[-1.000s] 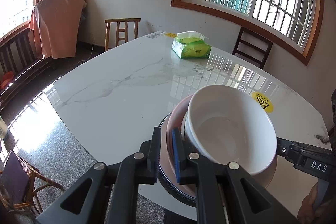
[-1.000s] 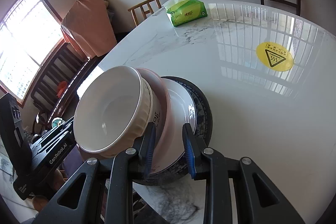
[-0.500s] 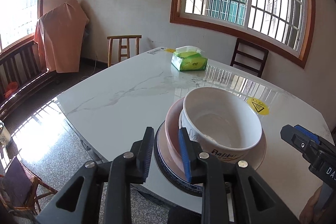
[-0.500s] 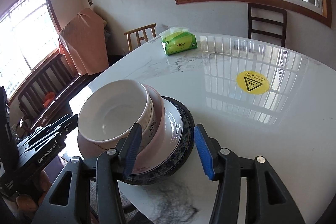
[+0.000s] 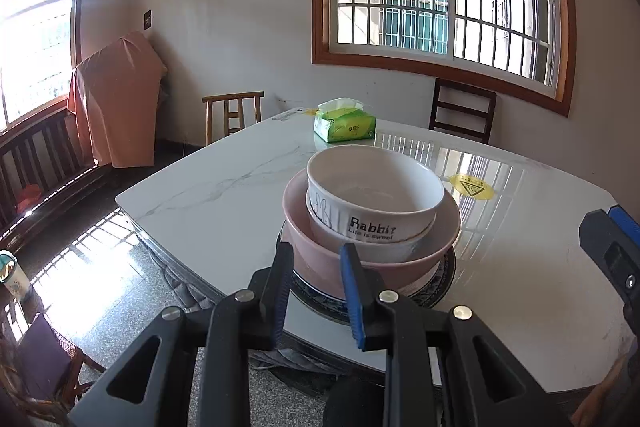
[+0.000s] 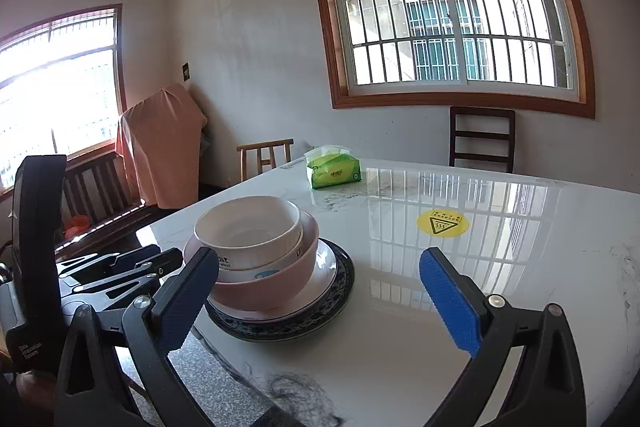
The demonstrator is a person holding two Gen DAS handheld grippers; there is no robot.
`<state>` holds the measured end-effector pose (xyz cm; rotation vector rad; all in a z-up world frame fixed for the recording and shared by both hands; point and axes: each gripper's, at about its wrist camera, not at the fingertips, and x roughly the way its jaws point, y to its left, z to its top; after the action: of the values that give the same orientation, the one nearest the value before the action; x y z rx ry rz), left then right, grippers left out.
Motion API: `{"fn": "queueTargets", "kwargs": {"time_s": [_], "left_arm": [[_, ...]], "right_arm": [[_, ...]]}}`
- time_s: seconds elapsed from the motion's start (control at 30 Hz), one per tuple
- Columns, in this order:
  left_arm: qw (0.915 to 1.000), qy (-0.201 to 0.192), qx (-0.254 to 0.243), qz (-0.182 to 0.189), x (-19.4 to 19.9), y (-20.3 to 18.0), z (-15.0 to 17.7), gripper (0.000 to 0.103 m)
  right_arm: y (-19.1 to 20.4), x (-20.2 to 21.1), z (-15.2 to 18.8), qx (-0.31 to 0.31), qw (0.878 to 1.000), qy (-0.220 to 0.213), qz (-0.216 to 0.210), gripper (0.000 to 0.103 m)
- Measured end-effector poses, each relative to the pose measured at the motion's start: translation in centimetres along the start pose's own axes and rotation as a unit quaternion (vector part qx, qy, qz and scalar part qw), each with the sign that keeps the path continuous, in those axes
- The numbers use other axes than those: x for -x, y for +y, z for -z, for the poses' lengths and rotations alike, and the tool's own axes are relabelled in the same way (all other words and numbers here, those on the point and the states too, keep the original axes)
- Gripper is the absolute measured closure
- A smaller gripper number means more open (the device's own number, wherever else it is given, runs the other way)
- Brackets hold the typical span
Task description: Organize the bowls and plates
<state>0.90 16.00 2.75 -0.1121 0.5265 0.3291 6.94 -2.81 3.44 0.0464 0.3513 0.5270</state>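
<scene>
A stack stands near the table's front left corner: a white "Rabbit" bowl [image 5: 374, 195] inside a pink bowl [image 5: 320, 247], on a white plate [image 6: 320, 277], on a dark blue patterned plate [image 5: 442, 281]. The stack also shows in the right wrist view, with the white bowl [image 6: 248, 227] on top. My left gripper [image 5: 316, 291] is open and empty, just short of the stack's near side. My right gripper [image 6: 320, 299] is wide open and empty, drawn back from the stack.
A green tissue pack [image 5: 345, 126] lies at the table's far side. A yellow warning sticker [image 5: 471, 187] is on the marble table [image 5: 208, 203]. Wooden chairs [image 5: 462, 115] stand beyond the table. The table edge is just below my grippers.
Both grippers let go of the stack's rims, opened and pulled back and up. The stack now rests level on the table.
</scene>
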Motion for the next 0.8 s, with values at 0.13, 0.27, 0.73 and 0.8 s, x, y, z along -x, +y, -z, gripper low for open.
{"fn": "queueTargets", "kwargs": {"time_s": [0.13, 0.27, 0.73, 0.8], "left_arm": [[1.0000, -0.005, -0.005, 0.005, 0.8, -0.5, 0.5, 0.078], [0.9998, -0.014, -0.013, 0.002, 1.7, -1.1, 0.7, 0.075], [0.9990, -0.041, -0.017, 0.005, 4.4, -1.5, 1.2, 0.053], [0.9990, -0.040, -0.016, 0.005, 4.7, -1.5, 1.3, 0.052]], "right_arm": [[-0.5, 1.7, 0.4, 0.000, 0.999, -0.028, 0.021, 0.001], [-0.1, 2.6, 1.2, 0.020, 0.999, -0.034, 0.035, 0.001], [0.4, 5.2, 2.4, 0.032, 0.997, -0.056, 0.031, 0.001], [0.2, 5.5, 2.5, 0.029, 0.997, -0.056, 0.033, 0.001]]}}
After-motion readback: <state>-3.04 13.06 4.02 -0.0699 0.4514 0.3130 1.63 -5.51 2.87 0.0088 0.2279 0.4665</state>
